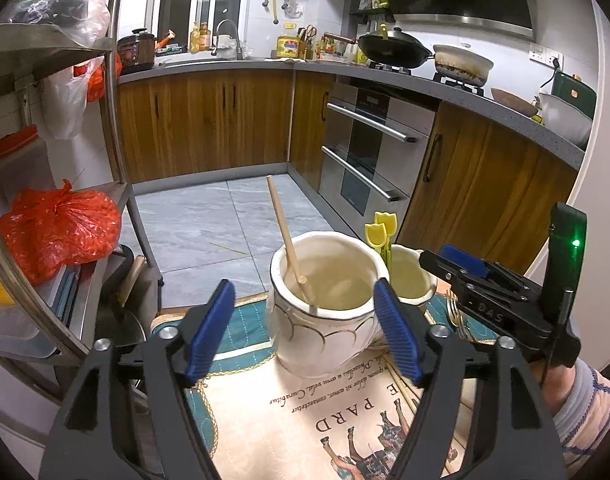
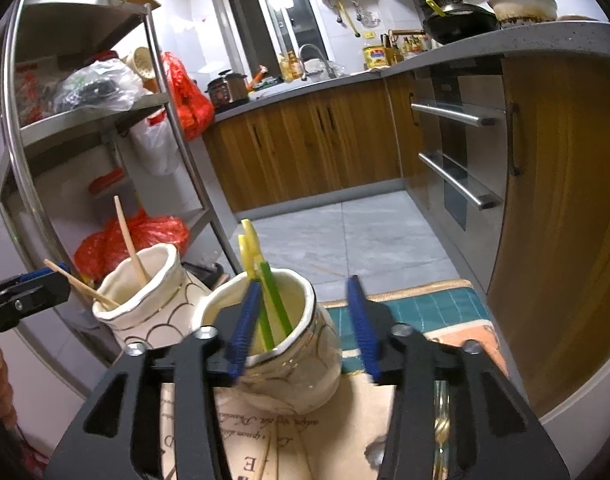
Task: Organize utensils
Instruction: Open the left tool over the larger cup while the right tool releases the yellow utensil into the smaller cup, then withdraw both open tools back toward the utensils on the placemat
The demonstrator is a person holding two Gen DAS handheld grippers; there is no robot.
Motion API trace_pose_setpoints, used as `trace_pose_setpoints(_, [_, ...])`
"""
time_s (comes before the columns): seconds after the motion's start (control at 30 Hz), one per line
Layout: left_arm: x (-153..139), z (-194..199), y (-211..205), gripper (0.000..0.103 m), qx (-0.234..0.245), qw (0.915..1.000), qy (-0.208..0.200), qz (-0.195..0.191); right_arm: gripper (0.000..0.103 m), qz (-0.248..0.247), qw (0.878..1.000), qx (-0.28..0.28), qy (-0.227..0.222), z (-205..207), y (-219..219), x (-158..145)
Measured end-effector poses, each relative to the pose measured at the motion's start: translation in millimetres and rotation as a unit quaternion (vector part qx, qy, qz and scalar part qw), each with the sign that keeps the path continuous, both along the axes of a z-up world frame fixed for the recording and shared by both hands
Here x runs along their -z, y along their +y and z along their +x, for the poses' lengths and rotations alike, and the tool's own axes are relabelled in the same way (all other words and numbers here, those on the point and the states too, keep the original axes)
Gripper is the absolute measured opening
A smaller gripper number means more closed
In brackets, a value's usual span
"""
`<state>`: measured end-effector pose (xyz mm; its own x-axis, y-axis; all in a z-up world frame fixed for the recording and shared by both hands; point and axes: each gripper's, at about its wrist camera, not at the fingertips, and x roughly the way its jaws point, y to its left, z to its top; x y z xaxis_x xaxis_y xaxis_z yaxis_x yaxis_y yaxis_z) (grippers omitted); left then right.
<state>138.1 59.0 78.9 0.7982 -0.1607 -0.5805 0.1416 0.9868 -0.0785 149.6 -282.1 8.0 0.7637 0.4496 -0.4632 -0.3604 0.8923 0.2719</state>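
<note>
Left wrist view: the left gripper (image 1: 305,320) has its blue pads spread wide, one either side of the big cream jar (image 1: 325,304). The right pad sits right up against the jar's rim, the left pad is clear of it, so nothing is gripped. One wooden chopstick (image 1: 291,248) leans inside that jar. Just right of it is a second, smaller cream jar (image 1: 411,280) with two yellow tulip-topped sticks (image 1: 379,236) poking up. Further right, a gold fork (image 1: 459,316) lies on the printed mat (image 1: 305,408), partly under the right gripper (image 1: 461,264).

Right wrist view shows two jars again. In the left one (image 2: 145,300) I count two wooden chopsticks (image 2: 131,240), one upright-ish, one leaning out toward the left gripper (image 2: 25,292). The right gripper (image 2: 301,320) has its jaws well apart and holds nothing; its left pad is right at the near jar (image 2: 281,360), overlapping the green-and-yellow sticks (image 2: 273,300). Whether it touches them I can't tell.
</note>
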Motion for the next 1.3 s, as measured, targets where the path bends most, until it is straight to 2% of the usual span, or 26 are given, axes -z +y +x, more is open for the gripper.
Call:
trace_pose_setpoints(0.1, [-0.8,-2.9,-1.4,0.088,-0.009,0.9999,-0.007,0.01,0.082,0.007,1.0,-0.005,0.005,-3.3,-3.9,-2.3])
trace_pose_setpoints(0.17, [-2.0,-4.7,-2.2,0.097,-0.016,0.9996,-0.015,0.017,0.09,0.01,1.0,-0.009,0.007,-6.6,-5.9,-4.5])
trace_pose_setpoints(0.2, [-2.6,-6.0,-2.7,0.097,-0.02,0.9994,-0.019,0.02,0.094,0.01,1.0,-0.011,0.007,-7.8,-6.4,-6.1])
trace_pose_setpoints(0.3, [-4.4,-9.4,-2.4,0.097,-0.027,0.999,-0.027,0.024,0.097,0.01,1.0,-0.018,-0.001,-17.7,-9.4,-14.7])
trace_pose_setpoints(0.6, [-15.0,-34.7,0.7,0.097,-0.04,0.9969,-0.066,0.017,0.098,-0.022,0.999,0.0,-0.038,-45.3,-39.4,-47.6])
trace_pose_setpoints(0.8, [-9.8,-55.7,-3.2,0.097,-0.035,0.9963,-0.077,0.012,0.098,-0.058,0.997,0.011,-0.052,-63.8,-61.3,-54.1])
trace_pose_setpoints(1.03, [18.4,-67.8,-16.8,0.097,-0.011,0.9981,-0.058,0.019,0.098,-0.095,0.995,0.012,-0.034,-81.1,-82.2,-33.1])
trace_pose_setpoints(1.3, [71.9,-64.5,-51.6,0.097,0.027,0.9994,0.018,0.007,0.098,-0.145,0.989,-0.007,-0.001,-90.7,-86.3,6.9])
